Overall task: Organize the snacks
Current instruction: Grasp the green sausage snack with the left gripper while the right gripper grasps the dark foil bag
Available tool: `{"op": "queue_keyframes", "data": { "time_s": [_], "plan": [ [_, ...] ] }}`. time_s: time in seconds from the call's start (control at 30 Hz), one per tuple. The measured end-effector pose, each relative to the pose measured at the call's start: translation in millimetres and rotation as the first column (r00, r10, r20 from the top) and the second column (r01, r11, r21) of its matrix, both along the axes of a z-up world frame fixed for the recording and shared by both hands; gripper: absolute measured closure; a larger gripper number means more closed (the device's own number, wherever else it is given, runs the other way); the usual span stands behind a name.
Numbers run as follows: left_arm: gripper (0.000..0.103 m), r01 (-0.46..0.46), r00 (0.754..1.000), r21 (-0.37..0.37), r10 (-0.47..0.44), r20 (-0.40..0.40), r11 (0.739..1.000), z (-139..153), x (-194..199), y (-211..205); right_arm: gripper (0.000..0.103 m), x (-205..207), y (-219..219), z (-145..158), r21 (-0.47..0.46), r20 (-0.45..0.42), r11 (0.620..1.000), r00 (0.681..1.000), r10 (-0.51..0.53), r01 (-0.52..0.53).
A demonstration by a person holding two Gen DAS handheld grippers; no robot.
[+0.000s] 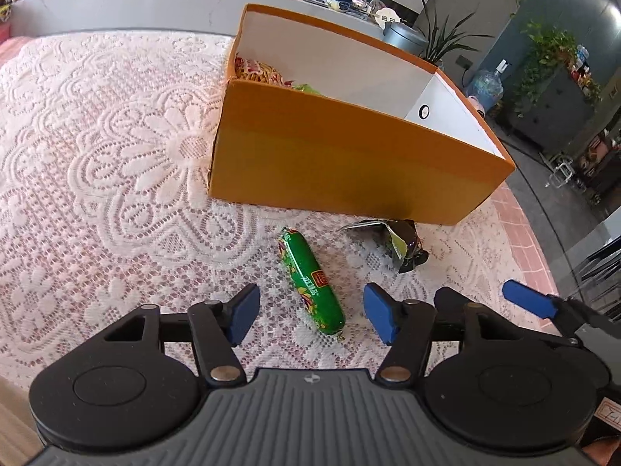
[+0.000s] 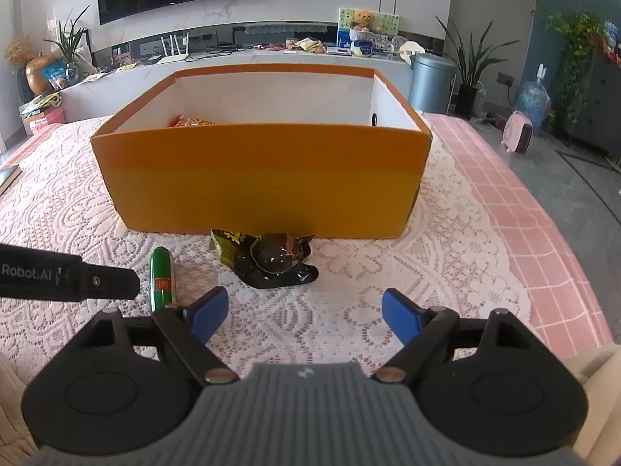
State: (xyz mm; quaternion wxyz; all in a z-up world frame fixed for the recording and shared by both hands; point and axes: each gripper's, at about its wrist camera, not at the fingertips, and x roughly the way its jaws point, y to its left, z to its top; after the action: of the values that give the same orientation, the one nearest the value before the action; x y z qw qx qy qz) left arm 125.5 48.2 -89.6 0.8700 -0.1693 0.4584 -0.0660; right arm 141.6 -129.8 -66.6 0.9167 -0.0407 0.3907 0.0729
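A green sausage stick (image 1: 311,280) lies on the lace cloth in front of an open orange box (image 1: 349,163). My left gripper (image 1: 310,312) is open, its blue pads on either side of the sausage's near end, not touching it. A dark crumpled snack packet (image 1: 399,242) lies to the right by the box wall. In the right wrist view my right gripper (image 2: 304,312) is open and empty, just short of the dark packet (image 2: 271,262), with the sausage (image 2: 163,277) to its left. The box (image 2: 264,178) holds red and yellow snack bags (image 2: 192,121).
The lace cloth (image 1: 116,163) covers a pink checked table (image 2: 524,233) whose right edge drops to the floor. The left gripper's arm (image 2: 66,275) reaches in at the left of the right wrist view. A blue pad of the right gripper (image 1: 529,303) shows beside my left gripper.
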Motion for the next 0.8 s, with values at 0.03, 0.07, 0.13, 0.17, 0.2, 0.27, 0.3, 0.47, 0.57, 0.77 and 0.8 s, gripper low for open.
{"op": "queue_keyframes", "data": {
  "time_s": [0.03,0.07,0.13,0.17,0.2,0.27,0.3,0.47,0.57,0.77,0.8],
  "plan": [
    [0.033,-0.004,1.0,-0.017,0.004,-0.004,1.0,-0.7,0.5,1.2,0.02,0.9,-0.8,-0.8,0.003,-0.004,1.0,1.0,-0.004,0.004],
    [0.033,-0.009,1.0,-0.03,0.009,-0.005,0.999,-1.3,1.3,2.0,0.023,1.5,-1.7,-1.2,0.006,-0.009,1.0,1.0,-0.009,0.009],
    [0.033,-0.021,1.0,-0.052,0.021,-0.008,0.998,-3.8,3.7,2.6,0.032,3.3,-2.8,-3.2,0.009,-0.021,1.0,1.0,-0.018,0.018],
    [0.033,-0.026,1.0,-0.059,0.025,-0.014,0.998,-5.6,5.9,2.2,0.037,4.8,-3.2,-4.5,0.009,-0.032,1.0,0.999,-0.019,0.019],
    [0.033,-0.03,0.999,-0.063,0.029,-0.021,0.998,-7.4,8.1,1.5,0.039,6.5,-3.4,-5.8,0.009,-0.043,1.0,0.999,-0.021,0.021],
    [0.034,-0.044,0.999,-0.068,0.042,-0.034,0.997,-11.6,12.6,-0.5,0.04,9.2,-4.2,-7.6,0.011,-0.06,1.0,0.998,-0.027,0.027],
    [0.035,-0.049,0.998,-0.066,0.047,-0.035,0.997,-13.4,14.9,-2.1,0.04,10.6,-4.8,-8.2,0.017,-0.067,0.999,0.997,-0.029,0.03],
    [0.043,-0.088,0.993,-0.012,0.087,-0.075,0.996,-22.3,29.4,-10.7,0.04,15.7,-8.3,-11.3,0.048,-0.09,0.998,0.995,-0.037,0.041],
    [0.051,-0.087,0.992,0.01,0.087,-0.095,0.996,-28.0,35.3,-15.2,0.04,15.1,-6.0,-11.3,0.04,-0.08,0.999,0.997,-0.022,0.025],
    [0.068,-0.062,0.993,0.028,0.065,-0.096,0.998,-34.4,40.0,-20.6,0.041,15.3,3.4,-9.8,0.015,-0.053,0.999,0.998,0.04,-0.039],
    [0.073,-0.054,0.994,0.025,0.057,-0.095,0.998,-34.5,40.4,-21.4,0.042,16.7,4.9,-9.9,0.018,-0.053,0.999,0.997,0.048,-0.047]
  ]
}}
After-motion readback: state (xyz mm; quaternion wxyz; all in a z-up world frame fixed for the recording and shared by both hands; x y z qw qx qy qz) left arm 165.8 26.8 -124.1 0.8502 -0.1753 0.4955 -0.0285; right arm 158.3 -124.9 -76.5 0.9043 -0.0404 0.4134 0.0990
